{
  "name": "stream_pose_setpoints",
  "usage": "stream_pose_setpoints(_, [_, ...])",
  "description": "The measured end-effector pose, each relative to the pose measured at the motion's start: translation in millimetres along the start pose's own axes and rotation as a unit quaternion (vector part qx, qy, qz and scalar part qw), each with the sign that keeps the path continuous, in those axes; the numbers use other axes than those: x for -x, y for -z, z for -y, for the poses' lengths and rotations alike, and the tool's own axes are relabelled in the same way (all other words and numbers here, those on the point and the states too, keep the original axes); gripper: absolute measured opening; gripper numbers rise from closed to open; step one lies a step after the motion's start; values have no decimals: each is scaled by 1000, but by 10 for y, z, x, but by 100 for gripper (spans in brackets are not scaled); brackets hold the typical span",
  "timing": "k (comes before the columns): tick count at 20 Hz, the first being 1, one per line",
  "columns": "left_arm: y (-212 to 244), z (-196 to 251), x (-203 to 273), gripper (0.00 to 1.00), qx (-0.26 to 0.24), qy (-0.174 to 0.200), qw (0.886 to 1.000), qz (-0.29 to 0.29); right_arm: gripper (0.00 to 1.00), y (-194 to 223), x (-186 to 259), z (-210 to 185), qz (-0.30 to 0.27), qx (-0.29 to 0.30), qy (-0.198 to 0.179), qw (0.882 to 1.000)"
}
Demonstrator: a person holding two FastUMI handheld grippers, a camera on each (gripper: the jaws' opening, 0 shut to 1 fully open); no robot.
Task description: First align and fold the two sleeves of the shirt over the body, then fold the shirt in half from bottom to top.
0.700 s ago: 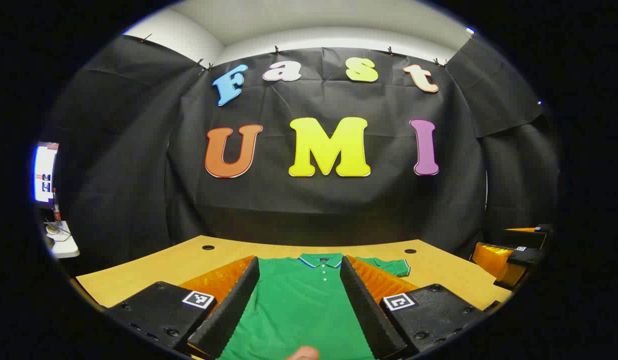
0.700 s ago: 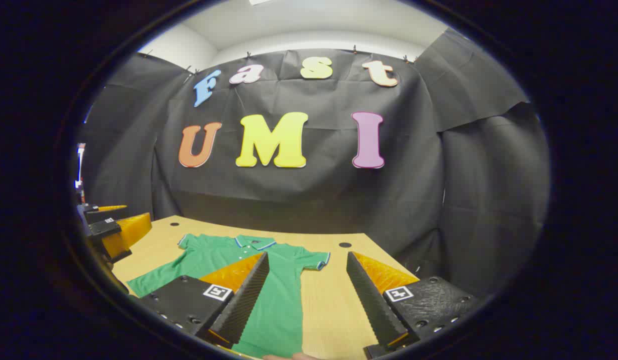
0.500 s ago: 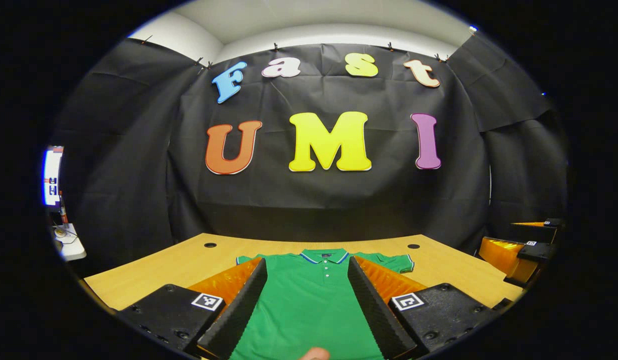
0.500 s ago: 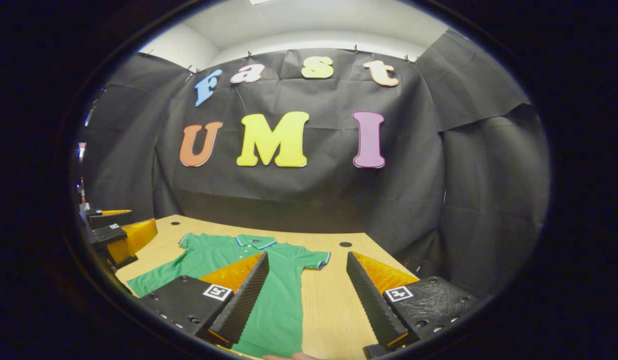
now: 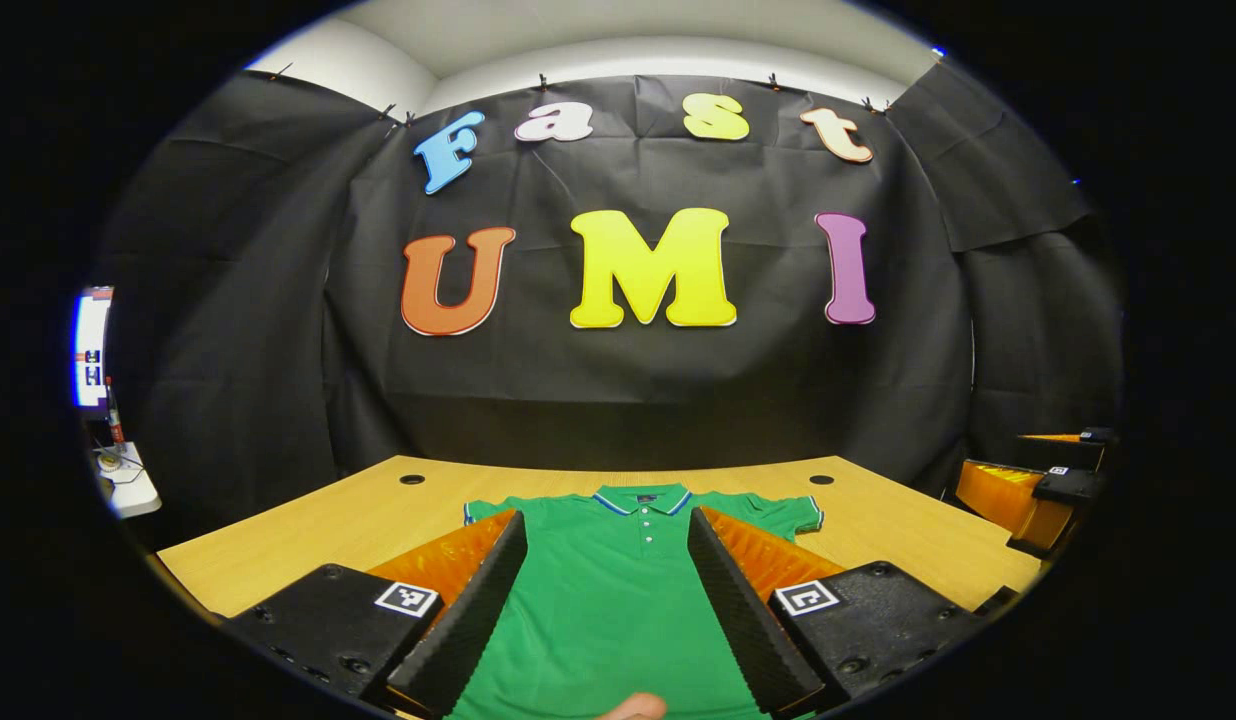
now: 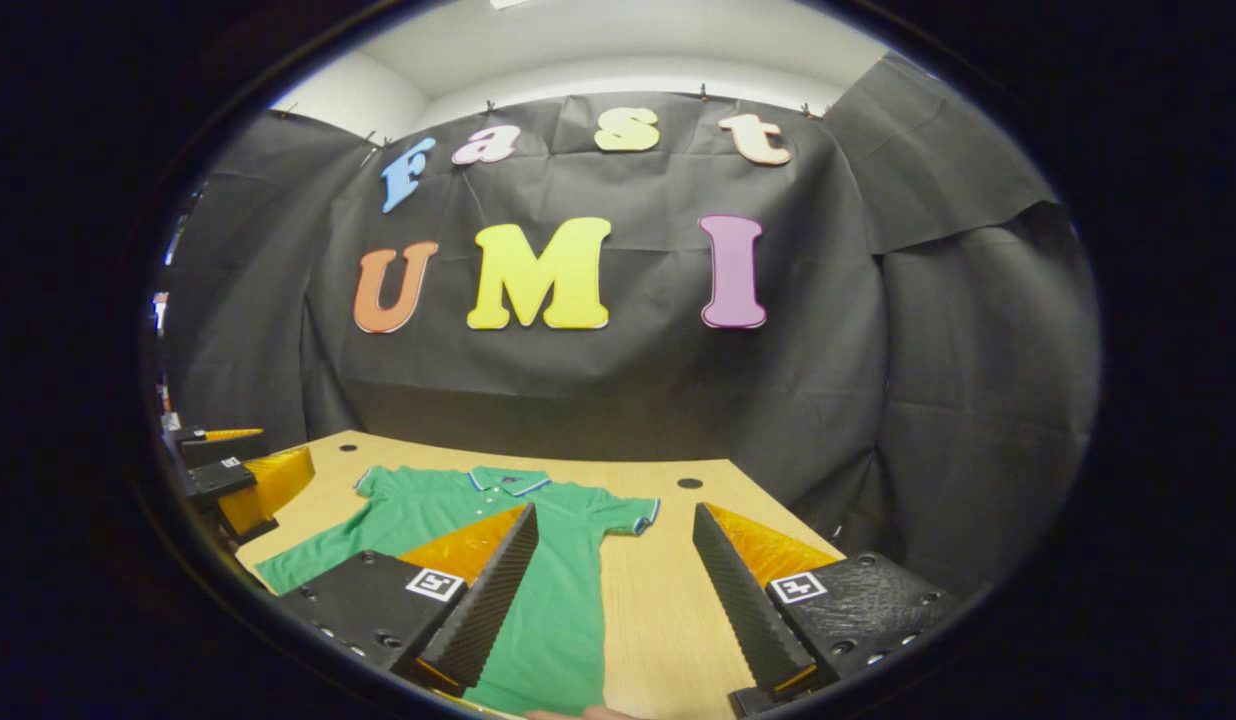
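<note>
The wooden table (image 5: 308,530) bears the green shirt (image 5: 603,610), lying flat with collar away from the person and both sleeves spread, nothing folded. Since a moment ago the left gripper (image 5: 600,610) has only drifted a little above the shirt's body; the right gripper (image 6: 618,600) barely shifted over its right edge (both with fingers wide apart, holding nothing). No containers here
</note>
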State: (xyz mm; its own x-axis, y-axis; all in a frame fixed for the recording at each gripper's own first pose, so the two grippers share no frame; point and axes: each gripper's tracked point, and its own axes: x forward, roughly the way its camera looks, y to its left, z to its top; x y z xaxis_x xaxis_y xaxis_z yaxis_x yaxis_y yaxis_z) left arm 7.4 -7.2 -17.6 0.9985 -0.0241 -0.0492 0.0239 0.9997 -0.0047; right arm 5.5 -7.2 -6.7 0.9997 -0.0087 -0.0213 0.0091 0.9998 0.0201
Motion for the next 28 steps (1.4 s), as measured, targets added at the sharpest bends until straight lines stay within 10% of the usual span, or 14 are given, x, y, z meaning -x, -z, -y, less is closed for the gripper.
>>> stream_pose_setpoints(16, [87, -30, -62, 100, 0, -7, 1000, -9, 95, 9, -165, -12, -4, 11, -2, 1000])
stream_pose_setpoints(28, [175, -186, -208, 100, -2, -26, 1000, -10, 95, 286, -2071, 433, -104, -9, 60, 993])
